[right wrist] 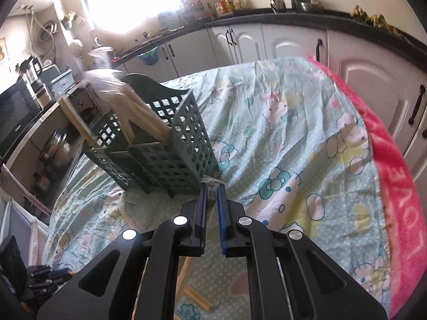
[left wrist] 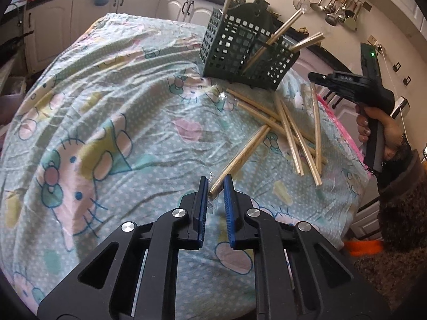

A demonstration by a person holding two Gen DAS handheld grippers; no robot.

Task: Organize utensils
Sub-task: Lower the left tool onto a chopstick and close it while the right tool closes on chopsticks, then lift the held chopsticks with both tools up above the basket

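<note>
A dark green perforated utensil basket (left wrist: 245, 53) stands on the table and holds a few wrapped chopstick pairs. Several more wrapped chopstick pairs (left wrist: 296, 130) lie loose on the cloth in front of it. My left gripper (left wrist: 215, 184) straddles the near end of one wrapped pair (left wrist: 240, 157) lying on the cloth, its jaws narrowly apart around it. My right gripper (right wrist: 211, 190) is shut on the top end of a wrapped chopstick pair (right wrist: 210, 186) that hangs down below it, close in front of the basket (right wrist: 165, 144). The right gripper also shows in the left wrist view (left wrist: 316, 78).
The table wears a mint Hello Kitty cloth (left wrist: 106, 122) with a pink blanket edge (right wrist: 395, 165) on the right. Kitchen cabinets and counter (right wrist: 293, 40) run behind. Hanging ladles (left wrist: 339, 10) are on the wall. A microwave (right wrist: 16, 117) stands at left.
</note>
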